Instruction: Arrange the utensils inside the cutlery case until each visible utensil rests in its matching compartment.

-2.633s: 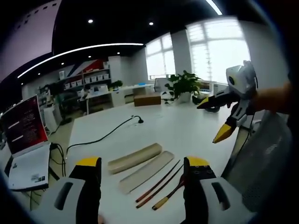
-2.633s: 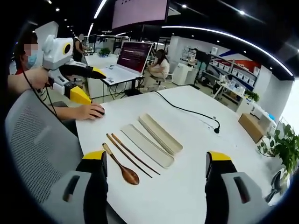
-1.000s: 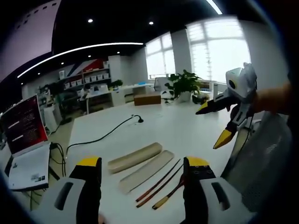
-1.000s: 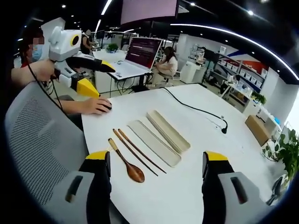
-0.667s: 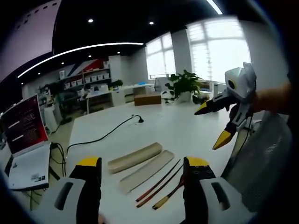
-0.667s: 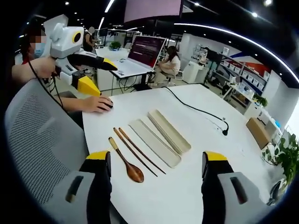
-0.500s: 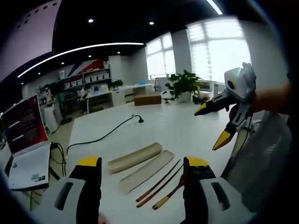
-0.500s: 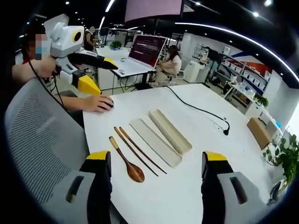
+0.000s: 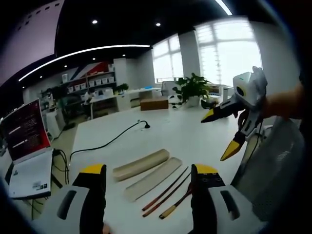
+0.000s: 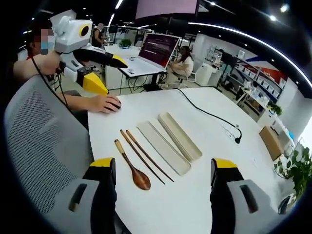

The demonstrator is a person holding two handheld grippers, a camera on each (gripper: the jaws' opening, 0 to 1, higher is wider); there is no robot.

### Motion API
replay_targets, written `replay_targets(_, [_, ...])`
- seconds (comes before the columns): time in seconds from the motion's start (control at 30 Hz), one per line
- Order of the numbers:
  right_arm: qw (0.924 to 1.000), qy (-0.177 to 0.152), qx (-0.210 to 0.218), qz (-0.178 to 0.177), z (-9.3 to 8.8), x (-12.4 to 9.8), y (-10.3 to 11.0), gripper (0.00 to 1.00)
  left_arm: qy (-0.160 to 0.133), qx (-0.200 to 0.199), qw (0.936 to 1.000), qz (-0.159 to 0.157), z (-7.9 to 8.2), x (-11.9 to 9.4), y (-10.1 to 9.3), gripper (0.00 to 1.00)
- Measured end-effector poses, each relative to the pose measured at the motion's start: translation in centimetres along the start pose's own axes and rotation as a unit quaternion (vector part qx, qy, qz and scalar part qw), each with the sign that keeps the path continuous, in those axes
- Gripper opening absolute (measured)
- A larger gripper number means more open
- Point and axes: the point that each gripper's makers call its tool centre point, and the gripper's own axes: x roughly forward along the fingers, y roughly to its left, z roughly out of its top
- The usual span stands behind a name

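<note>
Right gripper (image 10: pixel 158 175) hung wide open above the table (image 10: pixel 204 146), nothing in it; left gripper (image 9: pixel 146 183) likewise gaped empty. Out past the right jaws lay the spoon (image 10: pixel 130 171), just beside the chopsticks (image 10: pixel 145 156), then the case tray (image 10: pixel 162 147) and its lid (image 10: pixel 179 136), both bare. Best bet: come down low over the spoon's thin handle, pinch it squarely, then lift it clear of the chopsticks.

Spoon (image 10: pixel 131 169), chopsticks (image 10: pixel 145 155), case halves (image 10: pixel 168 142) side by side on table (image 10: pixel 204 204).
</note>
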Motion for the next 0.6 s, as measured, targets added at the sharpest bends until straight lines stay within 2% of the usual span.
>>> replay_targets(0.6, [0.9993,0.020,-0.030,0.015,-0.03,0.97,0.00,0.79,0.003,0.000,1.0000,0.000,-0.12,-0.02,0.05,0.72])
